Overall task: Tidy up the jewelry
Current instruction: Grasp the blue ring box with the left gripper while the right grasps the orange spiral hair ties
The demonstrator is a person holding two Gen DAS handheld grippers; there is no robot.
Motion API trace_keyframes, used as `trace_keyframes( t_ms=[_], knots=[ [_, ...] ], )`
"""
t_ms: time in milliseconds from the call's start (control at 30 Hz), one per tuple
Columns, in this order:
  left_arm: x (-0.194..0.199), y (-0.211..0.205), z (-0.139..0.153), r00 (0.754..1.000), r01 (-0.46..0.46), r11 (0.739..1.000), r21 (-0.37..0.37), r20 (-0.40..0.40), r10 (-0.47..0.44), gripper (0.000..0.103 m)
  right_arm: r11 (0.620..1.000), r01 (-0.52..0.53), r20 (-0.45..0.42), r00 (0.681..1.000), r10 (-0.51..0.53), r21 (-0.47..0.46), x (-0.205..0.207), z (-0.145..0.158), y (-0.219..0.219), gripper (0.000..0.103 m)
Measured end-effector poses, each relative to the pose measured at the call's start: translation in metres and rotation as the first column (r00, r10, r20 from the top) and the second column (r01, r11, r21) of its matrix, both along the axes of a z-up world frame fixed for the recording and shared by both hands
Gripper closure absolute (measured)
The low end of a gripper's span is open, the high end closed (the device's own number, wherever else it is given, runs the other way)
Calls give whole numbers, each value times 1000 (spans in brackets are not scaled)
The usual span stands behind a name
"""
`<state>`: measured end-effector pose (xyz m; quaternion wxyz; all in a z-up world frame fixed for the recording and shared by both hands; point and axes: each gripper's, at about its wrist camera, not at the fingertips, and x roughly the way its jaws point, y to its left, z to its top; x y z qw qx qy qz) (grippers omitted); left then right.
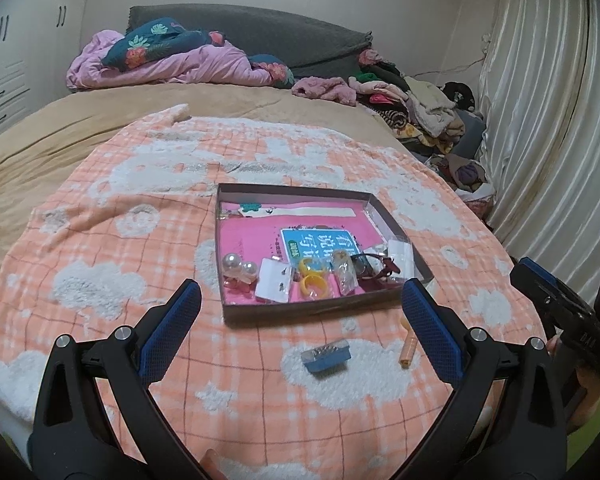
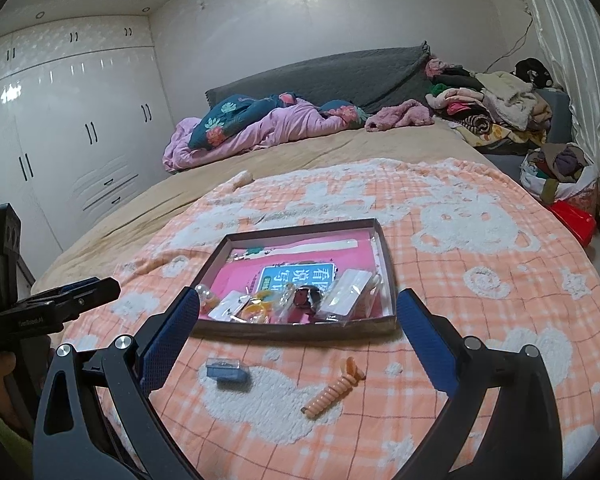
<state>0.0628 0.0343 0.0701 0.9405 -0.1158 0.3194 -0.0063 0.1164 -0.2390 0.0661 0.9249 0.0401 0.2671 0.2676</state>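
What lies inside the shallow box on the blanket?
Inside the box: two pearl balls, yellow rings, a white card, clear packets and a dark red item, all on a pink booklet. The box floor under the booklet is hidden.

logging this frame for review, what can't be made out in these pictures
- Contents of the small blue case: too small, both views.
- Earrings on the white card: tiny specks, left wrist view.
- Tray items: near wall hides their bases, right wrist view.
- Orange spiral piece: left finger covers its top.

tray (image 1: 236, 312) on blanket (image 1: 100, 240), case (image 1: 326, 354) before tray
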Motion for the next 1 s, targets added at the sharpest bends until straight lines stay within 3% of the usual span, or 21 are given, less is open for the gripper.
trace_keyframes(
  t_ms=[1000],
  knots=[
    [-9,-10,-52,992,24,999,44,-128,-18,9,995,-9,-135,991,-4,-98,-6,-56,-6,5]
  ],
)
